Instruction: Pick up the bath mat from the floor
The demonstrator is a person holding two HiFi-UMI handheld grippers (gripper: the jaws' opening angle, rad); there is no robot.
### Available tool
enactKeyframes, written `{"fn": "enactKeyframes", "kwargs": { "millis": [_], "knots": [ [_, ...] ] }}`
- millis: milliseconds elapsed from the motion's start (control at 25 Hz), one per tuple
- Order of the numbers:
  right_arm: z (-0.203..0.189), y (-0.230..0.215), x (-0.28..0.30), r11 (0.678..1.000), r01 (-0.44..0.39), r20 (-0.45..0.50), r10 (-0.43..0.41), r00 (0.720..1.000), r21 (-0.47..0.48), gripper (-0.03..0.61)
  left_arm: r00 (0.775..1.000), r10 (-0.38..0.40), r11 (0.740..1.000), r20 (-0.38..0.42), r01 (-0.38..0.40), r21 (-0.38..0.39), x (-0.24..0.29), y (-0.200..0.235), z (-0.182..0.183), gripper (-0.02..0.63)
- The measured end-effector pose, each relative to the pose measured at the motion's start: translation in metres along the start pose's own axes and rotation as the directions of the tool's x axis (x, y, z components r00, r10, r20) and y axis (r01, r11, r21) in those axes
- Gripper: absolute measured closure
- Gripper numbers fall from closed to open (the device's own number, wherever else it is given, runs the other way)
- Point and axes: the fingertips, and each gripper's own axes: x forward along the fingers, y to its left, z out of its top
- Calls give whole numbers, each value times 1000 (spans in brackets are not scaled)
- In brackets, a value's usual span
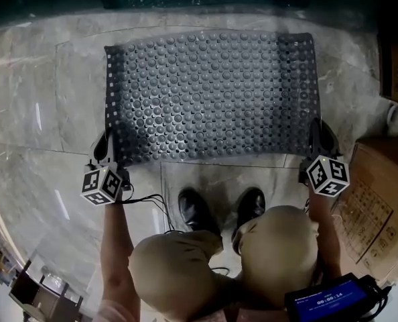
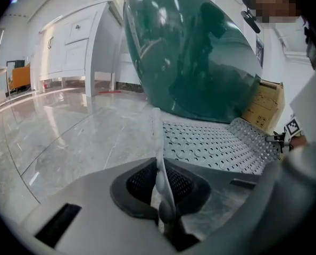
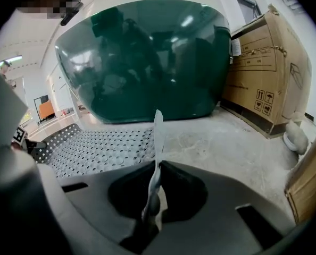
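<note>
One bath mat [image 1: 212,96], grey, studded and perforated, lies spread on the floor [image 1: 45,113] ahead of the person's shoes [image 1: 195,210]. Its far edge points towards a dark green glossy body [image 2: 195,57], probably a tub, though the wide lens distorts it.

Grip: the left claw [image 1: 107,154] is pressed together on the near left corner, and the right claw [image 1: 316,143] is pressed together on the near right corner. Each gripper view shows the mat's thin edge standing upright between shut jaws, pinched well in.

Judgement: holding both near corners keeps the limp sheet stretched between the hands, so it should hang flat, not bunched, when raised. The pick-up is begun but not complete. The near edge is lifted at the corners, and most of the mat rests on the floor.

Surface: polished grey stone tiles, glossy with lamp reflections and likely slick. The studded sheet may cling to them as it peels away.

Room: cardboard boxes [image 1: 380,200] stand at the right, near the mat's right edge. White cabinets [image 2: 75,41] line the far wall at the left.
</note>
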Motion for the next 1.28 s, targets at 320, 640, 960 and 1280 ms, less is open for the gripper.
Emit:
{"fn": "enactKeyframes", "kwargs": {
  "millis": [320, 640, 960, 1280],
  "knots": [
    [26, 21, -15, 1000, -23, 9, 23, 1000, -2, 549, 999, -25, 1000, 19, 25, 6, -19, -30, 31, 578],
    [68, 40, -39, 998, -61, 32, 61, 998, -13, 549, 998, -50, 999, 35, 50, 20, -41, -60, 76, 578],
    [66, 60, -43, 996, -93, 18, 93, 996, -11, 549, 996, -87, 996, 23, 87, 16, -43, -84, 72, 578],
    [63, 73, -45, 992, -129, 21, 129, 991, -15, 551, 990, -141, 990, 13, 141, 27, -39, -110, 71, 578]
  ]
}}
